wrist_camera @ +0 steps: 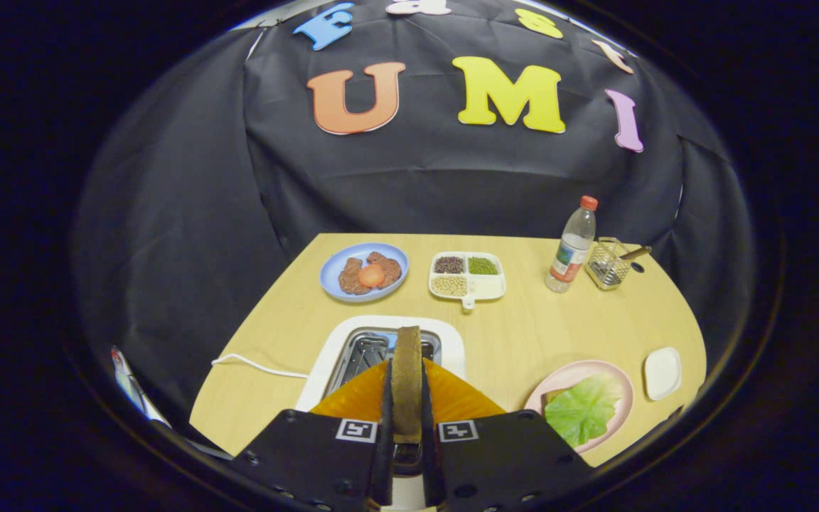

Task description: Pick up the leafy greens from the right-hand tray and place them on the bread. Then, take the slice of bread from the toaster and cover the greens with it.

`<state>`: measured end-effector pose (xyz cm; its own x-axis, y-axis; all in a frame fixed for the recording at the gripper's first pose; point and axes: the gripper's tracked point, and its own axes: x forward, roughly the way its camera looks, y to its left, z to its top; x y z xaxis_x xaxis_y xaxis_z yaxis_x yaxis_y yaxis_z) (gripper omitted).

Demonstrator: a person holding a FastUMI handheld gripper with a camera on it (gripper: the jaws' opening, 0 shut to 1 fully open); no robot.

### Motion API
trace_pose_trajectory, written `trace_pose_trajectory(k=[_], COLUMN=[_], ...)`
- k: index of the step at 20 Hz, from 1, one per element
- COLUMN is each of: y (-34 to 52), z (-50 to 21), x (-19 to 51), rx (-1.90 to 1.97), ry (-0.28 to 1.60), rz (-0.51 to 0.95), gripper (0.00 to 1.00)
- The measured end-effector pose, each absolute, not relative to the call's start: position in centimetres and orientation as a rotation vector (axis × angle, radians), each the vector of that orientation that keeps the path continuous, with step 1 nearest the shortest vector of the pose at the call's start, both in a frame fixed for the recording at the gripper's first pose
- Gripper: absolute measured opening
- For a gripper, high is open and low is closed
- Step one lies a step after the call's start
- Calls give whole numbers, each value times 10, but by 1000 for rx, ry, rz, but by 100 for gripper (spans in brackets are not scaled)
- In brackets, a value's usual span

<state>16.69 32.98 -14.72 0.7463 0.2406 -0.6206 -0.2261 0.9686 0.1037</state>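
The gripper [407,398] clamps both fingers on an upright bread slice [407,377] above the toaster [381,348]; greens [584,409] cover a pink plate [580,371].

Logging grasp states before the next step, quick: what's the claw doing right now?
Claw: closed on the slice of bread, held edge-on between both fingers, above the toaster.

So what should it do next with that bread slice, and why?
Probably carry the bread slice over to the pink plate and lower it onto the greens. The jaws of the gripper grip it above the toaster, and the greens lie uncovered.
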Motion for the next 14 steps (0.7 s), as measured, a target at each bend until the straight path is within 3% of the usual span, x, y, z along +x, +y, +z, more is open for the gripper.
trace_pose_trajectory(k=[1, 2, 14], y=[323, 323, 277], z=[-142, -137, -46], x=[166, 167, 163], rx=[22, 40, 165], ry=[672, 666, 532], rz=[237, 238, 207], gripper=[17, 9, 9])
